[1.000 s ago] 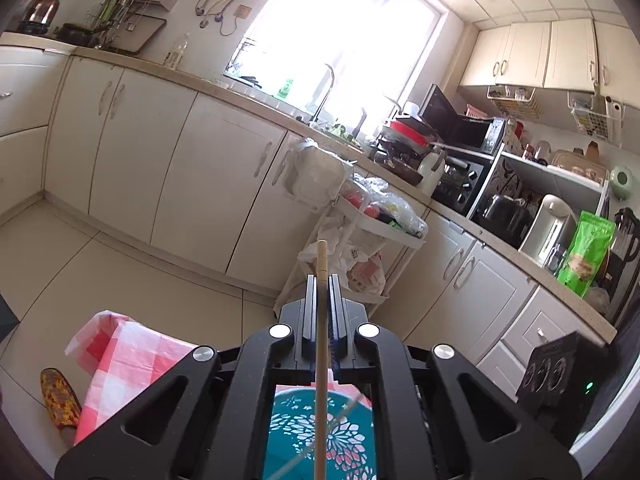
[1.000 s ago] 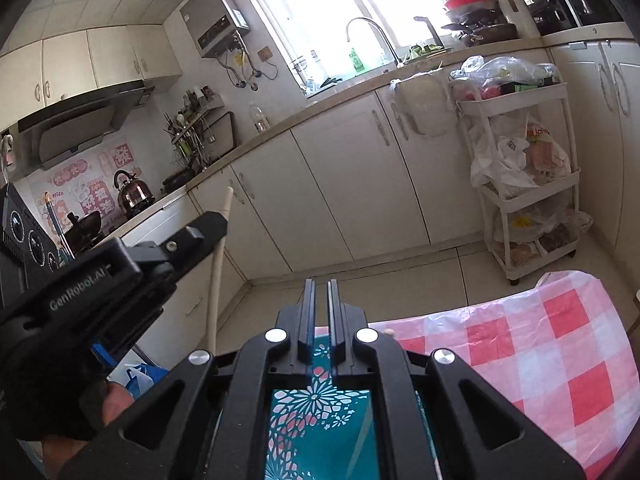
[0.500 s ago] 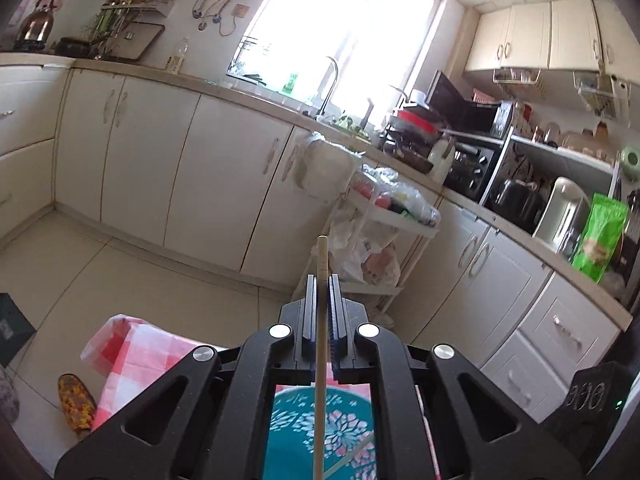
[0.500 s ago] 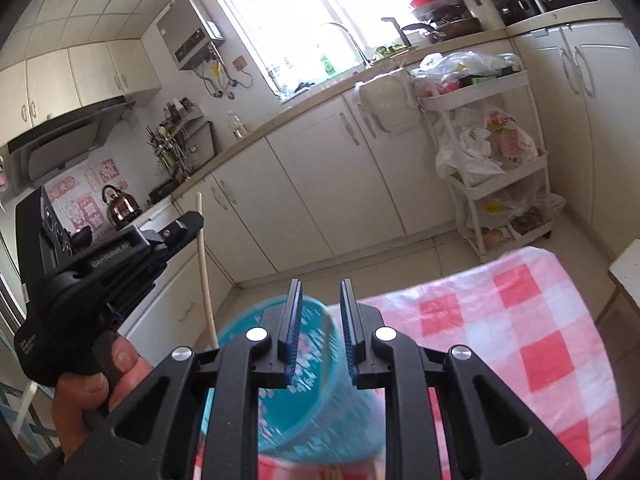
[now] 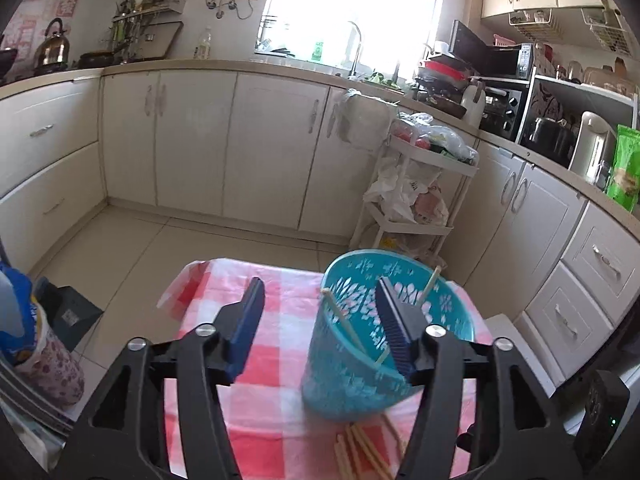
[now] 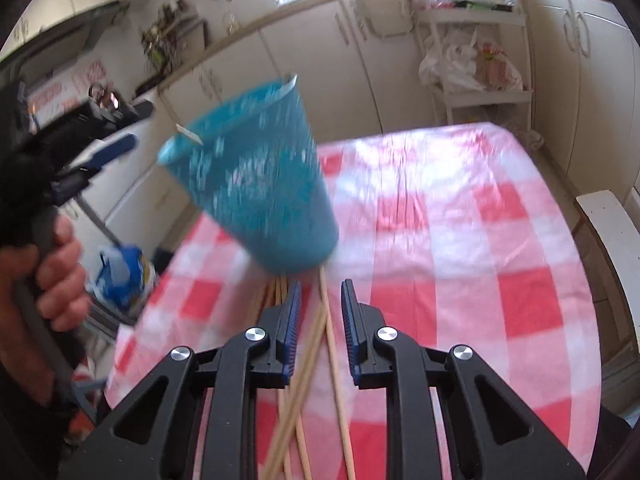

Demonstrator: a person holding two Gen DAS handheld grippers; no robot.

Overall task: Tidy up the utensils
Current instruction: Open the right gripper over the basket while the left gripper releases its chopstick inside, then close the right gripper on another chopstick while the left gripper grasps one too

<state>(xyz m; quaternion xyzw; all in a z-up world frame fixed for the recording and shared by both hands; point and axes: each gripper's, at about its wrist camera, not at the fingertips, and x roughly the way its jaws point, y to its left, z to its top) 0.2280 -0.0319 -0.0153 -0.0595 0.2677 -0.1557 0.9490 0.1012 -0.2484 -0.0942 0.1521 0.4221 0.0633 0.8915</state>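
A teal flower-patterned cup (image 5: pixel 352 356) stands on the red-and-white checked tablecloth (image 5: pixel 272 360) with two wooden chopsticks (image 5: pixel 344 320) leaning inside it. My left gripper (image 5: pixel 320 324) is open and empty, its right finger over the cup. Several loose chopsticks (image 5: pixel 360 452) lie on the cloth in front of the cup. In the right wrist view the cup (image 6: pixel 256 184) is blurred and tilted, and my right gripper (image 6: pixel 318 320) is open above the loose chopsticks (image 6: pixel 308 364), holding nothing. The left gripper (image 6: pixel 100 152) shows at the left.
A white trolley (image 5: pixel 416 200) with bags stands beyond the table's far edge. White cabinets (image 5: pixel 200 140) line the walls. A flowered container with a blue bag (image 5: pixel 32 340) stands left of the table. A white stool edge (image 6: pixel 612 224) is at the right.
My left gripper opened and let go of the chopstick it held; it now points down at the cup. My right gripper opened and dropped toward the loose chopsticks on the cloth.
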